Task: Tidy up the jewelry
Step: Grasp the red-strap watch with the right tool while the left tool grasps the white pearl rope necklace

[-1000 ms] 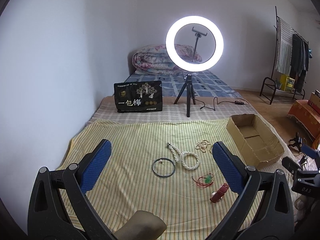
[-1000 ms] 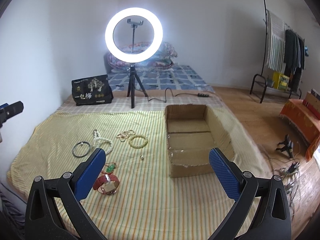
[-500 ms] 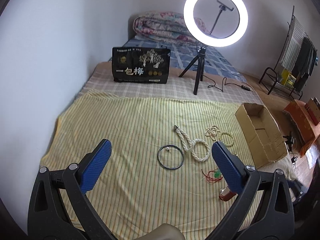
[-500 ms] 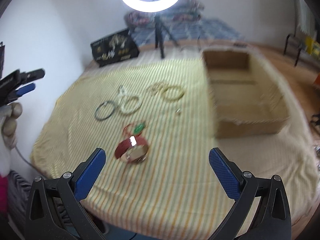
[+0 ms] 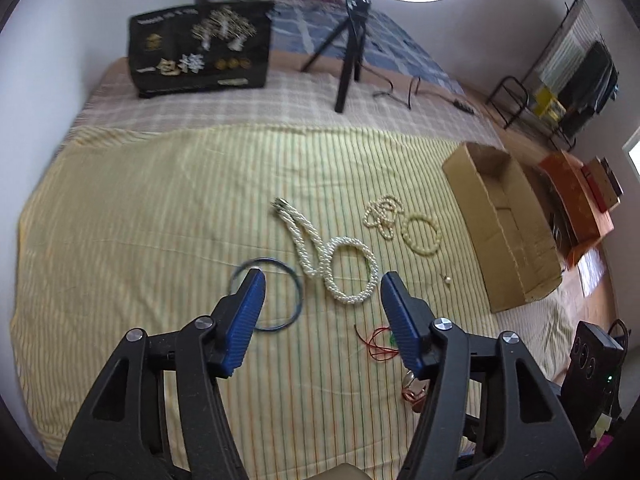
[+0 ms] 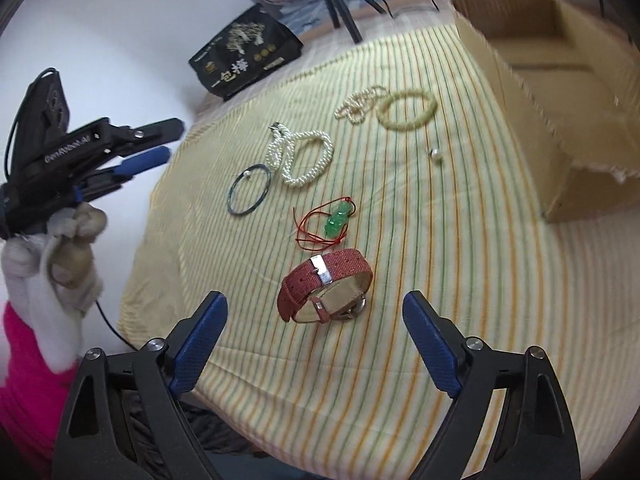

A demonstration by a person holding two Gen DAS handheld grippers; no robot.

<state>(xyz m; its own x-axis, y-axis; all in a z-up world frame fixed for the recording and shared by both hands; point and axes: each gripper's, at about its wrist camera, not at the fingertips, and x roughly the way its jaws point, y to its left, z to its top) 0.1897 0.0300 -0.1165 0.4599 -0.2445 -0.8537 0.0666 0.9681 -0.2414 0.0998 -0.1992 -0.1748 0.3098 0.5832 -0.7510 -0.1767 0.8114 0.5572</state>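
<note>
Jewelry lies on a yellow striped cloth (image 5: 140, 208). A dark bangle (image 5: 296, 280) and a white pearl rope (image 5: 340, 264) lie just ahead of my open left gripper (image 5: 320, 280). Beyond are a bead strand (image 5: 382, 214), a pale bead bracelet (image 5: 422, 234) and a small pearl (image 5: 447, 279). A red watch (image 6: 326, 284) sits just ahead of my open right gripper (image 6: 316, 308), with a green pendant on red cord (image 6: 338, 218) behind it. The bangle (image 6: 250, 194) and pearl rope (image 6: 304, 158) also show there. An open cardboard box (image 5: 500, 216) stands at the right.
A black printed bag (image 5: 200, 48) and a ring light tripod (image 5: 348, 60) stand at the back. The left gripper, in a gloved hand (image 6: 60, 256), shows at the right wrist view's left edge. A clothes rack (image 5: 560, 76) and orange boxes (image 5: 576, 200) are on the floor at right.
Both grippers have dropped down and forward toward the cloth. The left now hovers over the bangle and pearl rope, the right over the red watch. The left jaws have narrowed somewhat.
</note>
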